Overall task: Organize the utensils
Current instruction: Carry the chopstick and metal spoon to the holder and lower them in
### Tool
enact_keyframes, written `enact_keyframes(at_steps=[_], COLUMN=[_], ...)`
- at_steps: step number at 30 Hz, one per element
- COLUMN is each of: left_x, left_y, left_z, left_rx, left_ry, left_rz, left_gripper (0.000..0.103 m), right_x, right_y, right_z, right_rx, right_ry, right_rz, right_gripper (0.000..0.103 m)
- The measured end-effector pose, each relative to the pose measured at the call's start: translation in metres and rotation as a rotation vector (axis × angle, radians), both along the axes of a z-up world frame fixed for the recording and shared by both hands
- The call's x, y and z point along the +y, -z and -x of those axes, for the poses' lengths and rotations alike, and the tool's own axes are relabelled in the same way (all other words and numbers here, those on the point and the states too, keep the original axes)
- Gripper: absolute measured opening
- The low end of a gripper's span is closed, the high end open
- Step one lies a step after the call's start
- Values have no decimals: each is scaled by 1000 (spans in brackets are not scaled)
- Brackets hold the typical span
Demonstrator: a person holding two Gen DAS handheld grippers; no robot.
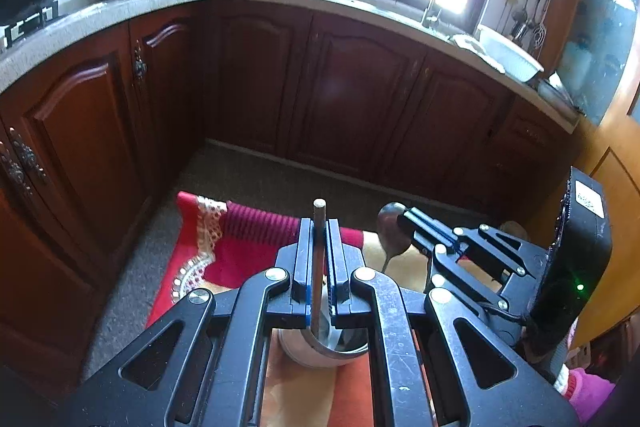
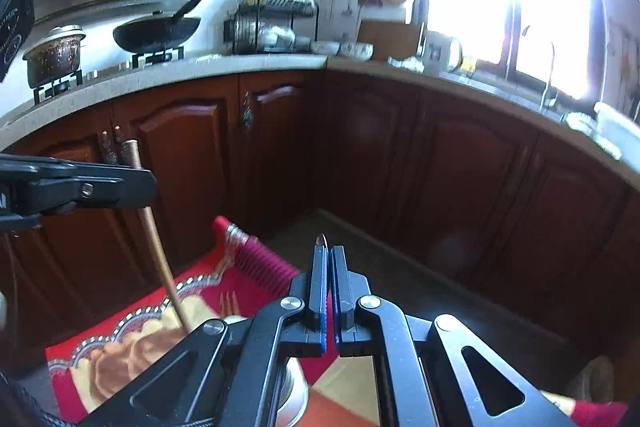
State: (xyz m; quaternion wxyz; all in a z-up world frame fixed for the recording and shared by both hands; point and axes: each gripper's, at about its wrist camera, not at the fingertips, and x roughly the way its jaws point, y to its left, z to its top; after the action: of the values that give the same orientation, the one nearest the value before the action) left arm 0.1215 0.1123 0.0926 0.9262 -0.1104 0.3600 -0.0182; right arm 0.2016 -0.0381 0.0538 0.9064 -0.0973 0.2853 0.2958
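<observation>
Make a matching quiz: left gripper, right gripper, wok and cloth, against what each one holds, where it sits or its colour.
1 left gripper
2 right gripper
3 wok
4 cloth

A on the stove
B red
C shut on spoon
D shut on handle

Pairs: 1-D, 2-C, 3-A, 4-B

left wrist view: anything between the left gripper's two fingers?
Yes. In the left wrist view the left gripper is shut on a thin brown utensil handle, which runs down into a metal cup below.
</observation>
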Motion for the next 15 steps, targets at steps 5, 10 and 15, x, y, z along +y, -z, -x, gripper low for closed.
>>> enact_keyframes(at_steps=[5, 10, 15], left_x=[-3, -2, -3], left_y=[6, 6, 7], left_z=[-3, -4, -1], left_rx=[-9, 2, 10], left_ry=[-14, -18, -11], left_rz=[-8, 10, 28], left_gripper=[4, 4, 23], right_x=[-5, -13, -21], right_y=[21, 26, 27], right_z=[-6, -15, -10], right_rx=[114, 209, 233], right_ry=[-32, -51, -46], right_rz=[-43, -111, -136], right_gripper=[1, 3, 23])
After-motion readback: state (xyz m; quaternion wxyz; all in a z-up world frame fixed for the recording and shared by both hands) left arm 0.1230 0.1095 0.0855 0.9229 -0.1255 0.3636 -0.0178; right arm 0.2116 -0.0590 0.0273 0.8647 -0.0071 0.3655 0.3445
